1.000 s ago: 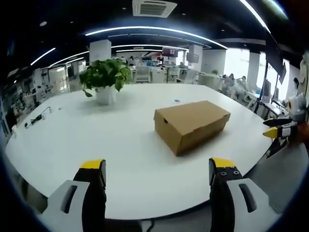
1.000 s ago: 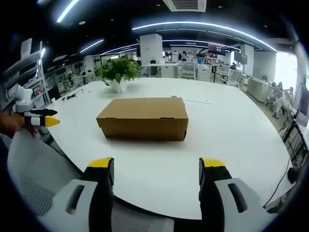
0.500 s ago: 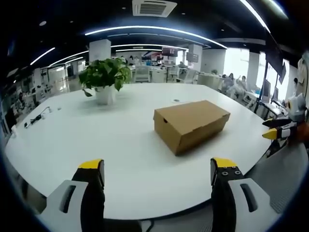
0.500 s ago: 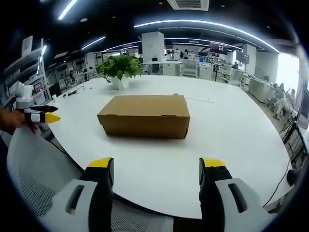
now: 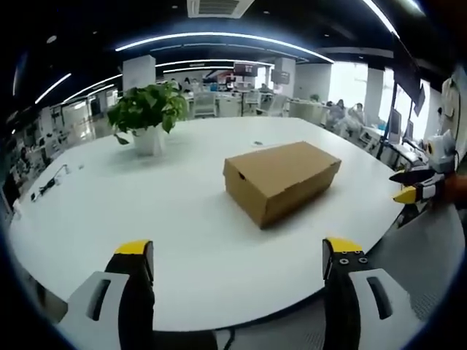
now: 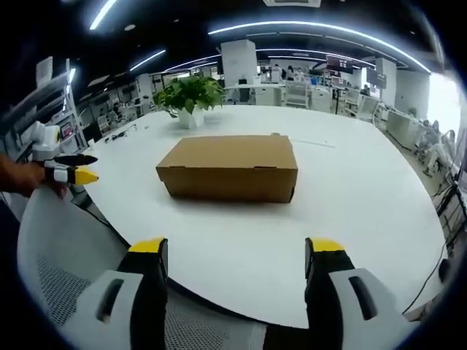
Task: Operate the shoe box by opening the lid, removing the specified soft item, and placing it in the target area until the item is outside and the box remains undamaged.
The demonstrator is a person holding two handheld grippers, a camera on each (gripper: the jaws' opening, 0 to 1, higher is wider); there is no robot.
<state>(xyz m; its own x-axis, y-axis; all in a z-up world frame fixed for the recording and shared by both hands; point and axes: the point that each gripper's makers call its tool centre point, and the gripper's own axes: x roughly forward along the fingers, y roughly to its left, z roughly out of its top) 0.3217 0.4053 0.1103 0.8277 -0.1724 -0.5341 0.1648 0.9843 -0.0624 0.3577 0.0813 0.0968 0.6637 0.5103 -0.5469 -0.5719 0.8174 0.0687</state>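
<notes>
A closed brown cardboard shoe box (image 5: 279, 179) lies on the big white round table (image 5: 168, 219); in the right gripper view the shoe box (image 6: 230, 168) shows its long side. My left gripper (image 5: 238, 255) hangs open at the table's near edge, well short of the box, with nothing between its yellow-tipped fingers. The right gripper (image 6: 237, 251) is open too, over a chair back and short of the table edge. Each gripper also appears in the other's view: the right gripper (image 5: 412, 191) at the right edge, the left gripper (image 6: 71, 173) at the left, held by a hand.
A potted green plant (image 5: 146, 117) stands on the far left of the table. A white mesh chair back (image 6: 66, 262) sits below the right gripper. Cables (image 5: 45, 182) lie at the table's left edge. Office desks and people fill the background.
Both cameras have edged slightly closer to the table and tilted a little; the box has not moved and its lid stays closed. Both grippers stay open.
</notes>
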